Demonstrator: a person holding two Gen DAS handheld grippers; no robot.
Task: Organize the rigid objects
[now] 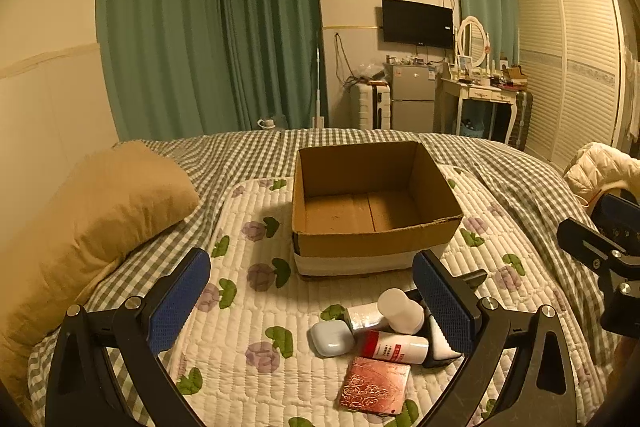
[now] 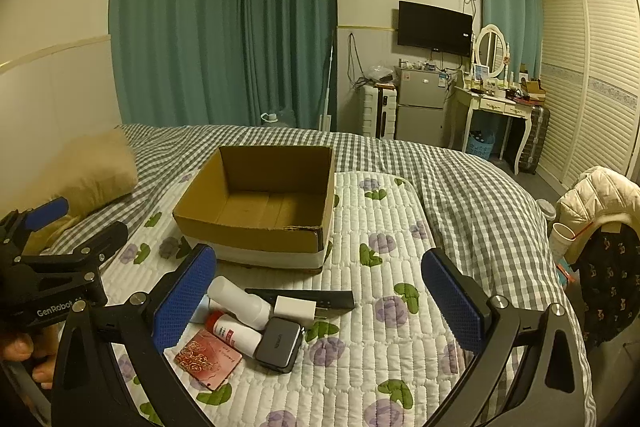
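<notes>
Both grippers spread wide and holding nothing, above a cluster of small items in front of an empty box.

I hold the left gripper (image 1: 316,307) and the right gripper (image 2: 320,301) open over the quilted pad (image 2: 384,227), with the cardboard box (image 1: 376,239) just beyond the pile. For the first pick I judge the white bottle (image 2: 240,303) best: it lies on top, so I would straddle it across its width, close gently, then lift it straight before carrying it over the near wall. The red-capped tube (image 1: 394,347) and the pink patterned case (image 1: 374,387) can follow. My left view shows a pale blue earbud case (image 1: 331,338), which the right view hides behind a finger. My right view clearly shows a grey charger block (image 2: 278,343), a white plug adapter (image 2: 295,308) and a long dark strip (image 2: 304,298).
</notes>
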